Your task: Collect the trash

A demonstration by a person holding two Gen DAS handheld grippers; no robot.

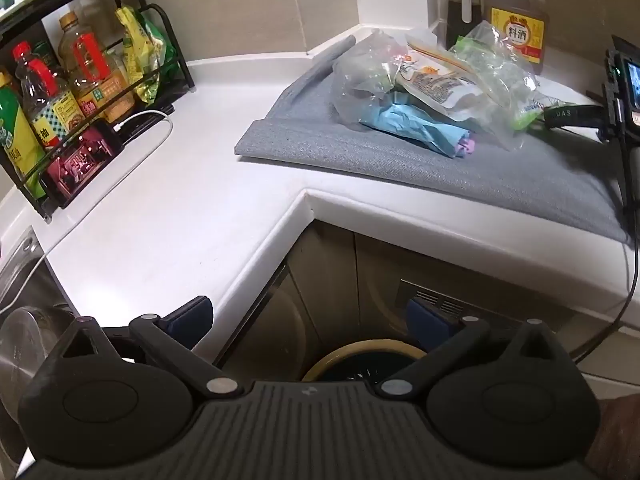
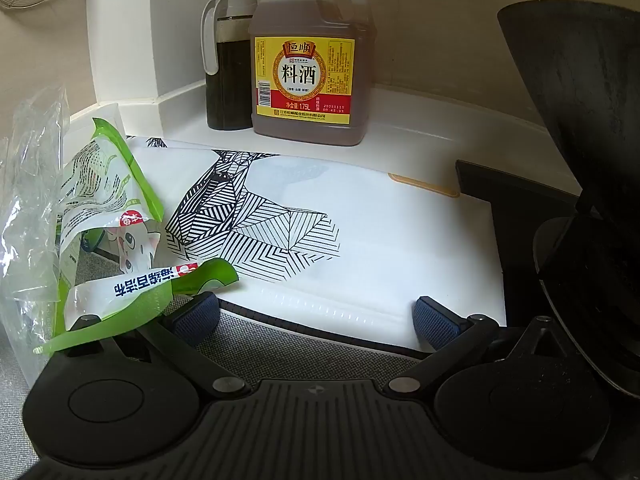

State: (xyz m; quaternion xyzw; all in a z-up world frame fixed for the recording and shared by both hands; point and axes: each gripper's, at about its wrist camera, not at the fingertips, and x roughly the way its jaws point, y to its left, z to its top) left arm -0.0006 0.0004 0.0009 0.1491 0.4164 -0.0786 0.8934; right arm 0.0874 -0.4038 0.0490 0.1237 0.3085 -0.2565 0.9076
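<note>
Left wrist view: left gripper [image 1: 308, 320] jaws wide, nothing between; hangs over counter [image 1: 168, 216] corner, bin [image 1: 362, 354] below w/ tan rim. Trash pile [image 1: 432, 92] (clear bags, blue wrapper, printed pouches) lies on grey mat [image 1: 400, 156], far right, well apart from gripper. Right wrist view: right gripper [image 2: 316, 316] jaws wide, empty, over white patterned board [image 2: 360, 240]. Green wrapper [image 2: 120, 240] near left, touching left finger. Cooking wine jug [image 2: 308, 60] and dark dispenser [image 2: 228, 64] far, side by side.
</note>
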